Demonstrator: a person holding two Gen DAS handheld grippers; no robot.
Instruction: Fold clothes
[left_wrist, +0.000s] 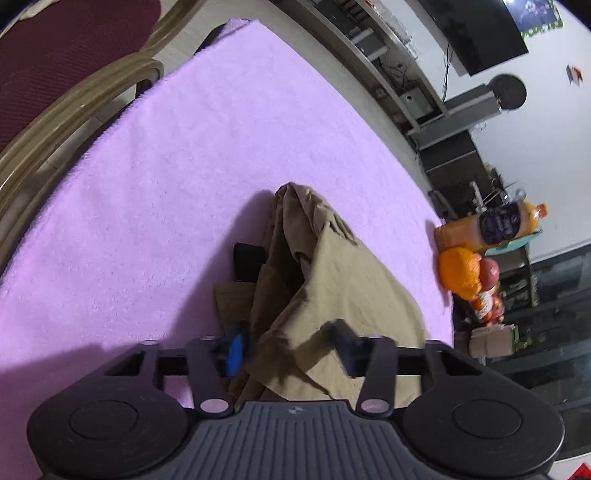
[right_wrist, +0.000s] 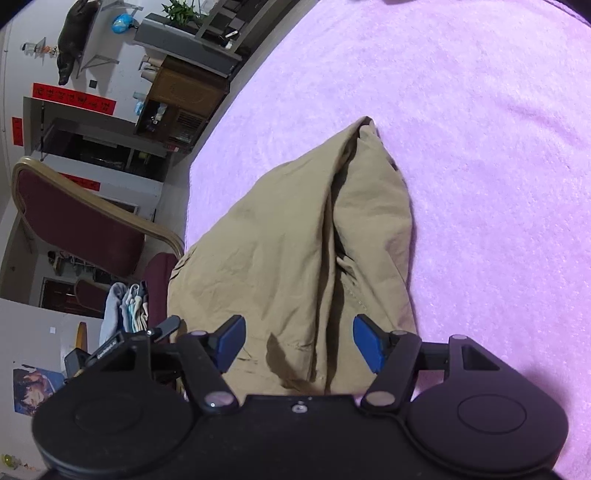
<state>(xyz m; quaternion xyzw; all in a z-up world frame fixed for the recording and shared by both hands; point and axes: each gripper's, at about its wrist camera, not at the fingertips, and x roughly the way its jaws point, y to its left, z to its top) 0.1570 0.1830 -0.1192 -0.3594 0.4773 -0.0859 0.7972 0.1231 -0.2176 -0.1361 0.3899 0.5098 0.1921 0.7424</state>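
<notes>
Right gripper (right_wrist: 297, 341) hung over tan garment (right_wrist: 295, 240), blue pads (right_wrist: 231, 341) spread apart, not pressing cloth. Garment lay bunched, deep fold down middle, on pink blanket (right_wrist: 480, 166), near its left edge. Maroon chair (right_wrist: 79, 225) stood beyond that edge.

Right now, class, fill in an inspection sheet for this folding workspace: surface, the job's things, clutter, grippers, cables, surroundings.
Surface: pink fleecy cover, spread flat.
Job's things: one tan garment, bunched and creased, lying near the cover's edge.
Clutter: an orange bottle and orange bag of fruit at the cover's far edge.
Grippers: left gripper has cloth lying between its fingers, grip unclear; right gripper open over the garment, pads clear of it.
Cables: wires dangling by the shelving across the room; none on the surface.
Surroundings: maroon chair, dark screen on the wall.
</notes>
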